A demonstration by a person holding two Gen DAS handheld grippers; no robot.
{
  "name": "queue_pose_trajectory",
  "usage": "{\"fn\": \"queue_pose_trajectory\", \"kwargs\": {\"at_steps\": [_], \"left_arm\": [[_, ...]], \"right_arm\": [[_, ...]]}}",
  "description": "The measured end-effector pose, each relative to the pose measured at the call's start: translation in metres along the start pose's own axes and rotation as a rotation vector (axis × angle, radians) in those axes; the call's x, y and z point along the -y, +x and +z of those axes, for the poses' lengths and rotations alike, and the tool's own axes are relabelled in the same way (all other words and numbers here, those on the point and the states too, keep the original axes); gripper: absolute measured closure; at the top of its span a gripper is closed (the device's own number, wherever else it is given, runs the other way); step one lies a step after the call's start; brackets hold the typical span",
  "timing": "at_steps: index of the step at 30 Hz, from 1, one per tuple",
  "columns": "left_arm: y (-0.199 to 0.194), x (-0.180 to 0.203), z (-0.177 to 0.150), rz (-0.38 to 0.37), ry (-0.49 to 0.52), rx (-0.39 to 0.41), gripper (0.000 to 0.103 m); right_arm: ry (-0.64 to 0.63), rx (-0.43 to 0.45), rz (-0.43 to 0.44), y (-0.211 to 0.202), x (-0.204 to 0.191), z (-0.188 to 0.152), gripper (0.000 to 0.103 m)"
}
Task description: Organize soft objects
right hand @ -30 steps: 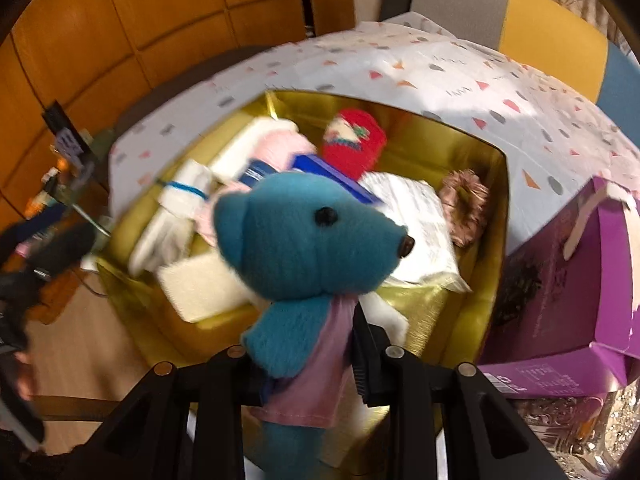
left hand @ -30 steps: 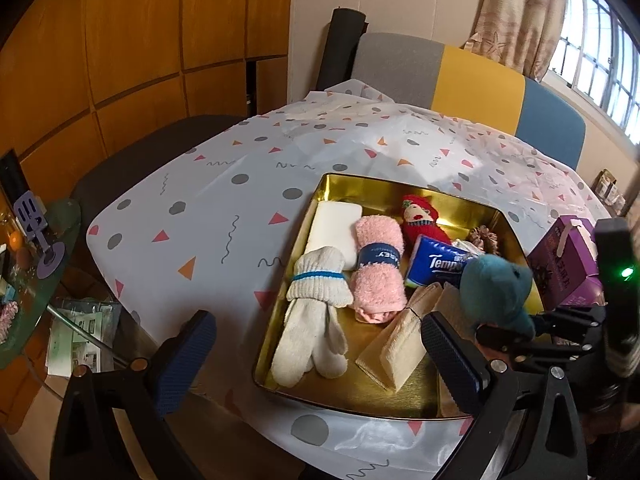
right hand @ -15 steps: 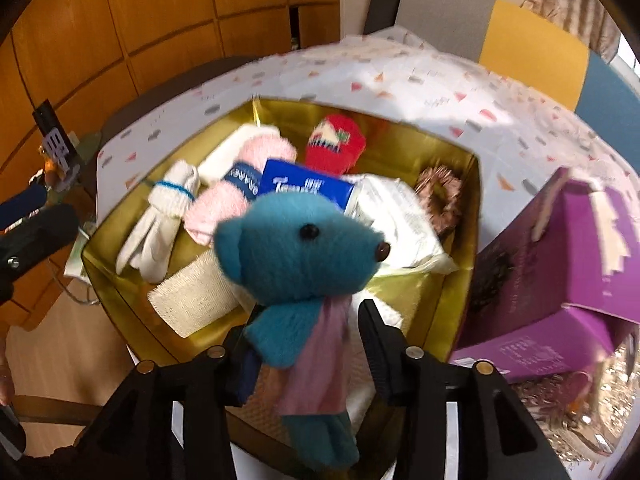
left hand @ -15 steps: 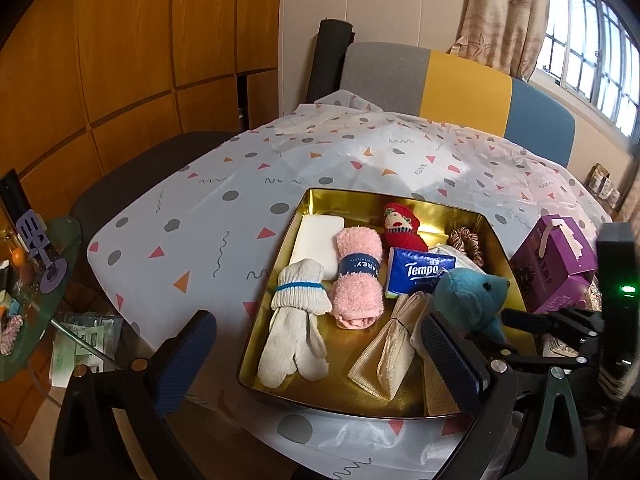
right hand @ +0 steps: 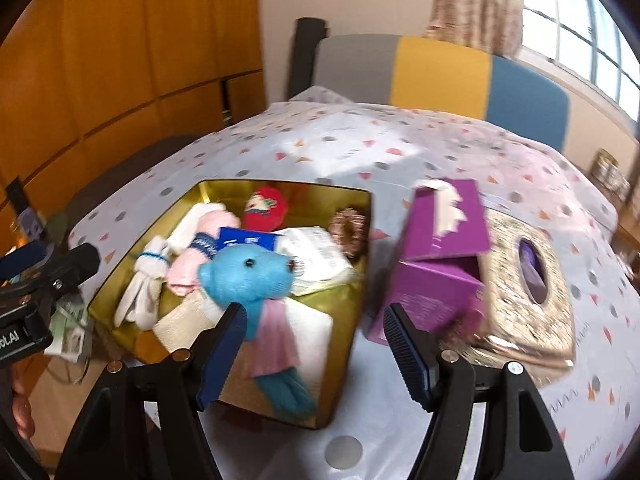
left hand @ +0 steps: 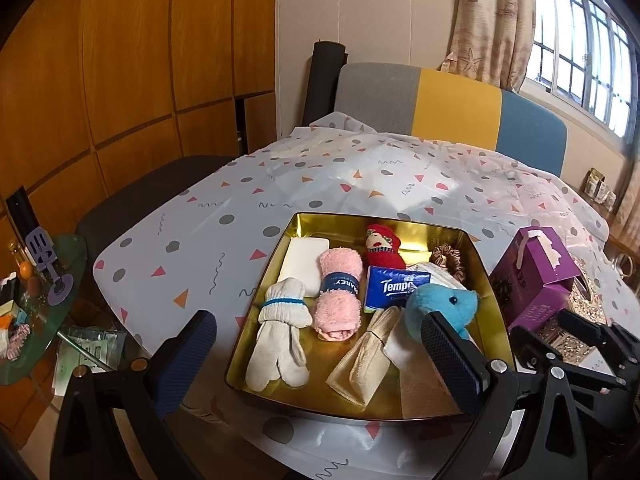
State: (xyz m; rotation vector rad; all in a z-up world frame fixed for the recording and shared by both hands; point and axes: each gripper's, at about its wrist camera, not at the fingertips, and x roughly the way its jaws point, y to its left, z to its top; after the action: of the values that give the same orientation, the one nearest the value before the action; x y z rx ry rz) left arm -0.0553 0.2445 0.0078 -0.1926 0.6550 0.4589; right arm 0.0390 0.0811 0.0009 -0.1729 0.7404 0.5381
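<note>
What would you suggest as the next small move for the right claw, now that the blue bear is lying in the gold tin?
Probably draw the right claw back and up, away from the tin. It stands open, and the blue bear lies in the tin among the other soft things, with one finger close beside its pink dress. The left claw is open and holds nothing.

Right wrist view is motion-blurred. At lower right of the left view, a finger (left hand: 450, 354) hides the bear's (left hand: 442, 310) body; scrunchie (left hand: 448, 258) partly covered.
</note>
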Motion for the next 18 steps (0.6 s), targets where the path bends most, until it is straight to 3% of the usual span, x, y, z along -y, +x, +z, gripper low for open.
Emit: {"fn": "queue_pose_trajectory", "kwargs": {"at_steps": [7, 18], "left_arm": [[-0.004, 0.009, -0.002, 0.000, 0.015, 0.004, 0.000], [-0.008, 0.010, -0.002, 0.005, 0.016, 0.014, 0.000]], "right_arm": [[0.008, 0.052, -0.066, -0.017, 0.007, -0.002, 0.031], [0.030, 0.081, -0.065, -0.026, 0.009, -0.002, 0.031]]}}
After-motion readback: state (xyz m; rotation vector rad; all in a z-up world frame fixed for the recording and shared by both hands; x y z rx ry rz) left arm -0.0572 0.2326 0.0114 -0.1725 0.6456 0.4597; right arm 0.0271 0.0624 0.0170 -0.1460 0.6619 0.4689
